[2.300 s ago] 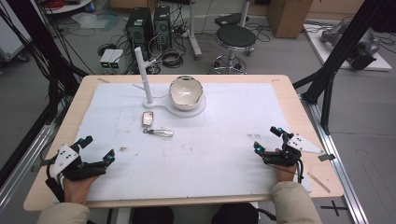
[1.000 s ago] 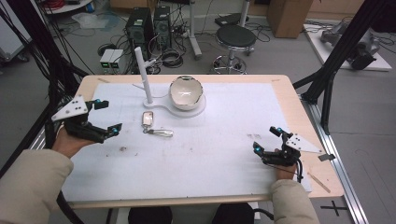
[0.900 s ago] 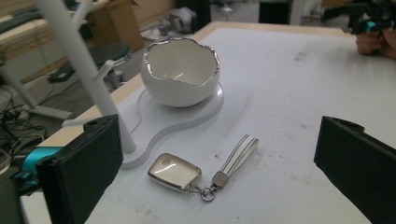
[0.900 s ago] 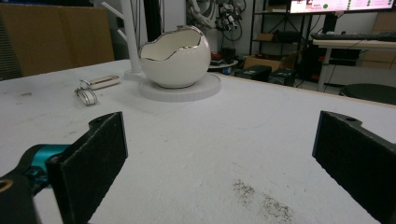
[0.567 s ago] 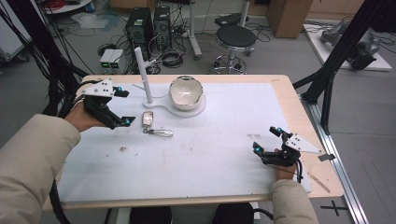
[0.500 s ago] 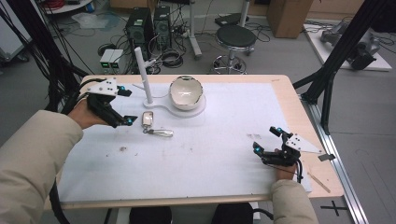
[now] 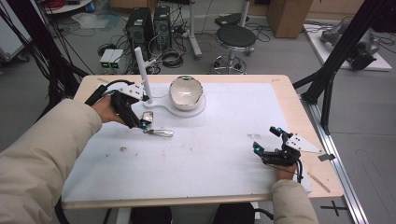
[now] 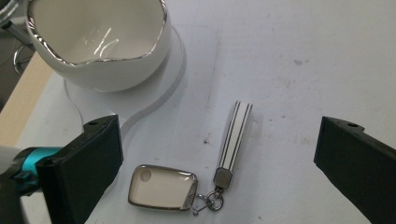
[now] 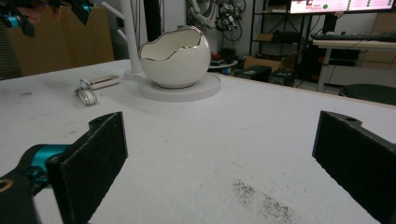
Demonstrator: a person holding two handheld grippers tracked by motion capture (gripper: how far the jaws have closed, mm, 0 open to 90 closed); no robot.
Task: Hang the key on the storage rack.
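Left hand-held gripper (image 8: pixel 215 186) is hovering, released, jaws straddling key fob (image 8: pixel 162 187); strap (image 8: pixel 235 135) is pointing away, toward bowl (image 8: pixel 100 42). Right hand-held gripper (image 7: pixel 266 140) is resting released on bench (image 7: pixel 299 116).

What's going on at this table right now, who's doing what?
A person at a table holds a gripper in each hand. The left gripper hovers open over a key fob with a striped strap, which lies flat on the white mat beside an egg-shaped white bowl on its stand. Nothing is gripped yet. The right gripper rests open near the table's right front edge, away from everything.
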